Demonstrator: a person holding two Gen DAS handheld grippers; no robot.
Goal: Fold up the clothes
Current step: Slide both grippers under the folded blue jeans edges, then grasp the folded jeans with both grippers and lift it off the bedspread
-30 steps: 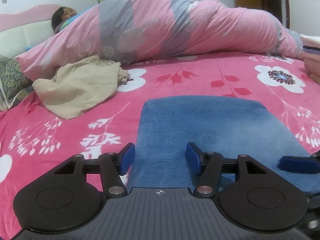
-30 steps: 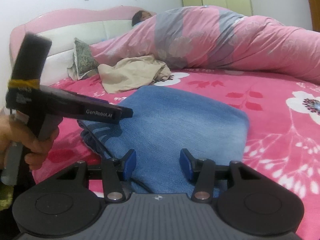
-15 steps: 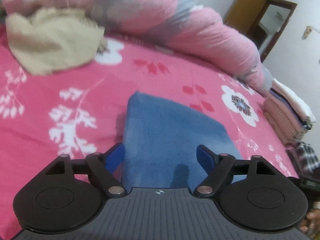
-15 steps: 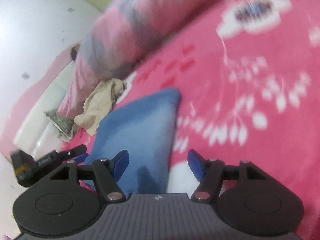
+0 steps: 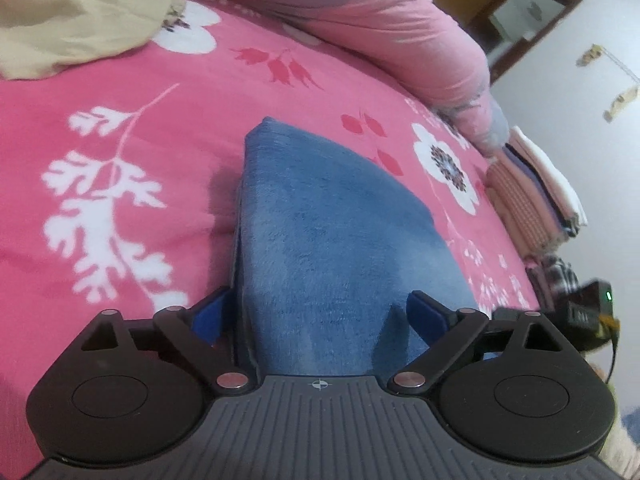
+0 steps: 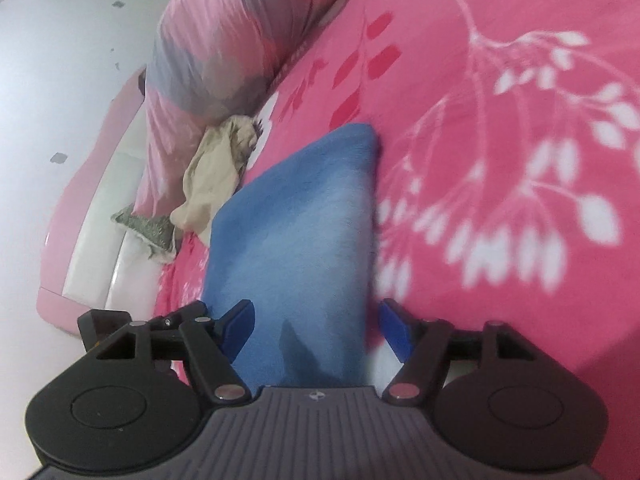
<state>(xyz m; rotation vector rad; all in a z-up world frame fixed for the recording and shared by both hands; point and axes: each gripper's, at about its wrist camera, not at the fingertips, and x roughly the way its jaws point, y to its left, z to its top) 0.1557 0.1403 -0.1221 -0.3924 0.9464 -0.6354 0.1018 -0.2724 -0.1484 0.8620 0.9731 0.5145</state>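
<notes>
both grippers' jaws, just widening, straddle the folded blue garment ungripped.

Open tool astride folded blue garment

A folded garment of washed, uneven blue is seen on a hot-pink bed cover printed with white leafy sprays, red sprigs and white flowers with dark centres. At eleven o'clock in the left wrist view a plain beige cloth is shown, and at one o'clock a quilt in pale pink with grey bands; at three o'clock a stack of folded laundry is made out in pink check, white and a dark layer (its hue cannot be told). Blue pads are carried on the black fingers of the left gripper and the right gripper, and a pale pink headboard with white panels is seen at nine o'clock in the right wrist view.
</notes>
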